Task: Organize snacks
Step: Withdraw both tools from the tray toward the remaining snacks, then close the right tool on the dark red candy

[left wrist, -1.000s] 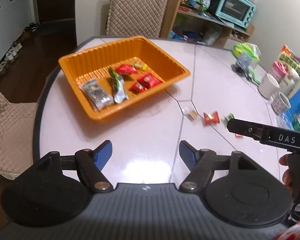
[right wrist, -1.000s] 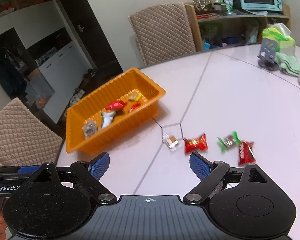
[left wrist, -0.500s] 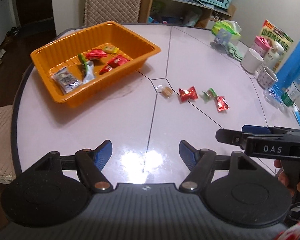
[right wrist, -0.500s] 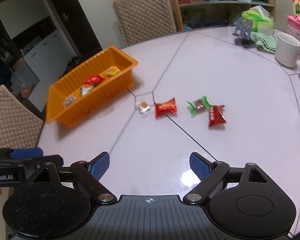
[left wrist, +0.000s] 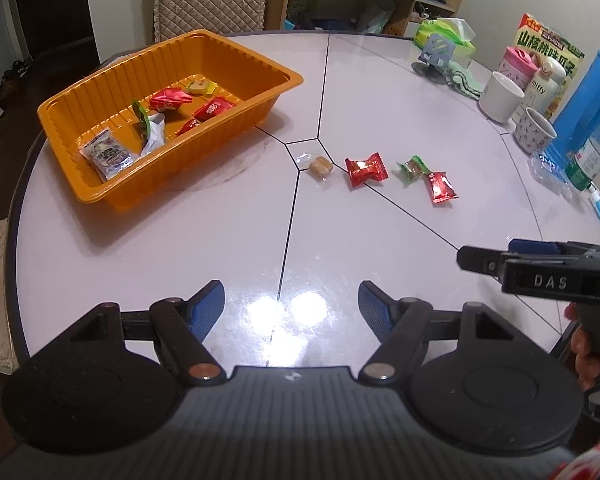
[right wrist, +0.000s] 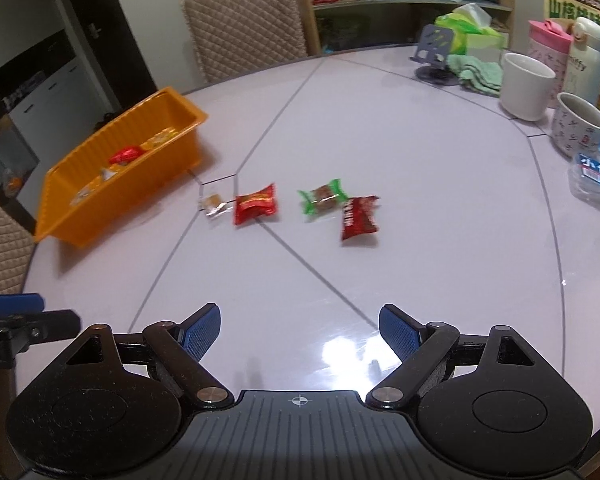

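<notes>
Four sweets [left wrist: 366,169] lie loose on the worktop [left wrist: 220,248] beside the tray [left wrist: 100,196]; both hand-held grippers, left [left wrist: 291,300] and right [right wrist: 300,322], gape empty, so next comes reaching one

The left gripper [left wrist: 291,300] is held open and empty at the lower centre of its frame, the right gripper [right wrist: 300,326] likewise, while fingers [left wrist: 590,354] are seen wrapped round a handle at the lower right edge.
</notes>
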`<state>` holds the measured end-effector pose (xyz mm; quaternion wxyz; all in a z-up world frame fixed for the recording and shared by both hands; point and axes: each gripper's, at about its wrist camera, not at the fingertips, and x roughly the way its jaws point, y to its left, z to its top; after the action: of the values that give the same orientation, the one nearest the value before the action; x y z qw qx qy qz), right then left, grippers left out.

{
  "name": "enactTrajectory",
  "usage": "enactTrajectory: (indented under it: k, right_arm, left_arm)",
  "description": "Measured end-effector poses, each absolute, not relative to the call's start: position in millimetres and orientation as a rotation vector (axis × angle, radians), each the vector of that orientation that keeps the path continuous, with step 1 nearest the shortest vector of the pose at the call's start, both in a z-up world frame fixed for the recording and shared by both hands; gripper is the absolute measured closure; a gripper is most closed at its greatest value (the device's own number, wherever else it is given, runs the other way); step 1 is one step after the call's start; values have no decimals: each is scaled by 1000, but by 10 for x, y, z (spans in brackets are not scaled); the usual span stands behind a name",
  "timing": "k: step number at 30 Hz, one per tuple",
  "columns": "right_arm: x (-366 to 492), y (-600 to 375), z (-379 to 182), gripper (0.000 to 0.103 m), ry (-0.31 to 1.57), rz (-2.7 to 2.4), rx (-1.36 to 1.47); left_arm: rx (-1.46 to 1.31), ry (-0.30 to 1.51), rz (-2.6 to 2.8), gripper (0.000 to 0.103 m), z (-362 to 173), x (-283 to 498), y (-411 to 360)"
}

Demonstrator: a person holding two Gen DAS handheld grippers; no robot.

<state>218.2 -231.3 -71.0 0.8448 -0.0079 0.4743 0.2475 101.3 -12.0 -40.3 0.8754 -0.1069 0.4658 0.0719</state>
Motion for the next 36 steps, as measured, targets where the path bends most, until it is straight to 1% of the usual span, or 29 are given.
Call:
enactTrajectory:
  k: [10, 13, 15, 19, 20, 24, 27, 31, 33, 36]
  right_arm:
    - [2338, -2376, -760, 17, 969, 484, -17]
    - [2394, -2376, -775, 19, 949, 475, -26]
    - [2449, -2369, -797, 26, 938, 468, -32]
    - [2588, -2354, -846, 33, 915, 457, -37]
    - [2626, -2349, -860, 36, 908, 455, -40]
    - [2758, -2313, -921, 44, 897, 447, -59]
    - [2831, -2282, -974, 49, 897, 451, -68]
    - [2918, -2225, -1051, 53, 898, 456, -84]
    - [2960, -2191, -1093, 57, 901, 462, -90]
    - [3017, -2140, -1152, 59, 905, 463, -98]
  left_arm:
    - [-223, 985, 177, 32, -493, 1162, -54]
    - [-220, 990, 181, 32, -525, 1212, -40]
    - [-216, 991, 184, 32, -544, 1251, -38]
    - [-207, 988, 192, 32, -575, 1341, -25]
    - [-206, 986, 194, 32, -582, 1366, -16]
    - [-200, 983, 210, 32, -623, 1496, 20]
    - [-202, 979, 224, 32, -644, 1605, 63]
    - [-207, 970, 239, 32, -660, 1723, 109]
    - [-206, 969, 242, 32, -669, 1770, 116]
    - [-205, 969, 245, 32, -695, 1836, 114]
